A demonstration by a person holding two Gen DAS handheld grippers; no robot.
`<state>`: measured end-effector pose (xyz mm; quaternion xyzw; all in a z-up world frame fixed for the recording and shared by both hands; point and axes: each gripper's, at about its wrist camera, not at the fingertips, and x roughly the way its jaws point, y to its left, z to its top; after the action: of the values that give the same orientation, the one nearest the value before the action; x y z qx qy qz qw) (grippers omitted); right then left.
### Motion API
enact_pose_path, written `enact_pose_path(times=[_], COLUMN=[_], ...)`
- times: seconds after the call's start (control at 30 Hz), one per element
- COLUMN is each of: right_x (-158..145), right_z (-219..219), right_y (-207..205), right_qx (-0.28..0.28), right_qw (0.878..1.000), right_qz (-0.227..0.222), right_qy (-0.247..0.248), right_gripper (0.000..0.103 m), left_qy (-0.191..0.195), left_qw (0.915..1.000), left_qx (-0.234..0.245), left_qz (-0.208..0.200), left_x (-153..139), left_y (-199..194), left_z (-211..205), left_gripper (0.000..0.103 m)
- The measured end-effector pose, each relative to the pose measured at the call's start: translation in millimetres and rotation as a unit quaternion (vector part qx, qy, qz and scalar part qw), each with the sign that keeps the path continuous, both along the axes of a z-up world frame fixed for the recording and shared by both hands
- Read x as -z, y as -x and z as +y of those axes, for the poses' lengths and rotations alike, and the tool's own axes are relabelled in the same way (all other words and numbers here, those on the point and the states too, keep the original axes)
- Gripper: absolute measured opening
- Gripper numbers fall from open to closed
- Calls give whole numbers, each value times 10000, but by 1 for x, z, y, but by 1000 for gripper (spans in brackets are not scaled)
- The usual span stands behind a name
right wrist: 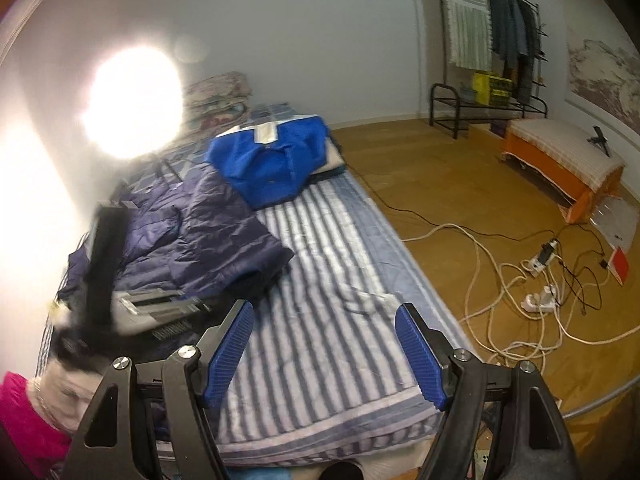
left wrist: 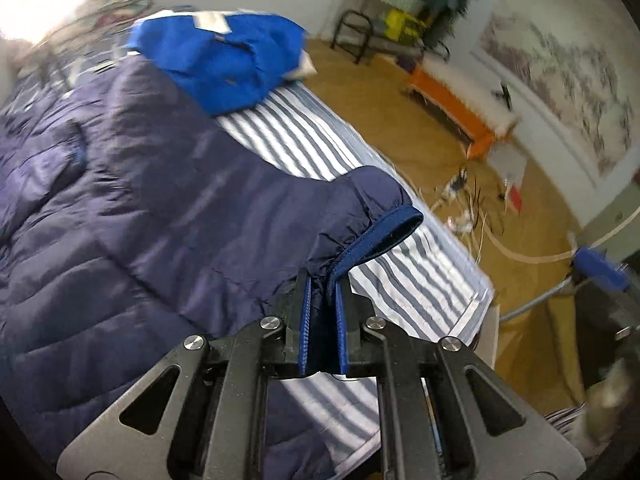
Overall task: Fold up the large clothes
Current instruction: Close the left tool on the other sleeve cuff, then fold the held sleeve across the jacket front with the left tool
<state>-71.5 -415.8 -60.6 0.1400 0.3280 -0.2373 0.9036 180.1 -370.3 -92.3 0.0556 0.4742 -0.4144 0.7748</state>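
Step in hand: we judge that we are folding a sleeve of the navy puffer jacket (left wrist: pixel 132 184) inward over its body, led by the cuff (left wrist: pixel 384 220)

Left gripper (left wrist: pixel 322 300): clenched on the gathered fabric just behind the cuff's blue trim, low centre of the left wrist view; the pads pinch cloth on both sides, with the cuff mouth sticking out beyond them

Right gripper (right wrist: pixel 324 344): released, pads wide apart with nothing between them, over the striped bed sheet (right wrist: pixel 320 248) at the bottom of the right wrist view

Jacket: spread across the left half of the bed in both views, its hem corner (right wrist: pixel 276 256) reaching toward the middle of the sheet

Blue garment (right wrist: pixel 276 160): lies further up the bed, upper centre, overlapping the jacket's far edge; we should keep the sleeve off it

How we do it well: carry the cuff in a low arc so the sleeve lays flat and does not balloon; puffer fill springs back, so we press it down before letting go

Free gripper's job: we would pin the jacket body near the shoulder line, so it does not drag with the sleeve

Risk: the slick shell may slip from a shallow pinch; the blur in the left view hints at speed, so we slow down
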Motion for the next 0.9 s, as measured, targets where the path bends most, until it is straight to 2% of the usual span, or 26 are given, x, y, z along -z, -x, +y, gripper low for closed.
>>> enact_pose_path(times=[0.17, 0.37, 0.67, 0.9], right_x=[1, 2, 12, 26], right_z=[28, 67, 118, 153], right_y=[-28, -64, -116, -146], right_qx=[-310, -709, -1288, -1753], right_qw=[9995, 9972, 9909, 9825], right_qz=[74, 170, 379, 615], right_qy=[60, 156, 128, 103], right_gripper=[76, 76, 76, 76], left_qy=[403, 725, 1331, 1578], left_qw=[9972, 9875, 9529, 9240], left_qx=[-602, -1392, -2699, -3464], left_qz=[162, 165, 375, 369], left_x=[-26, -42, -32, 2], left_y=[-36, -88, -170, -229], left_z=[63, 143, 266, 339], left_gripper=[9, 9, 9, 9])
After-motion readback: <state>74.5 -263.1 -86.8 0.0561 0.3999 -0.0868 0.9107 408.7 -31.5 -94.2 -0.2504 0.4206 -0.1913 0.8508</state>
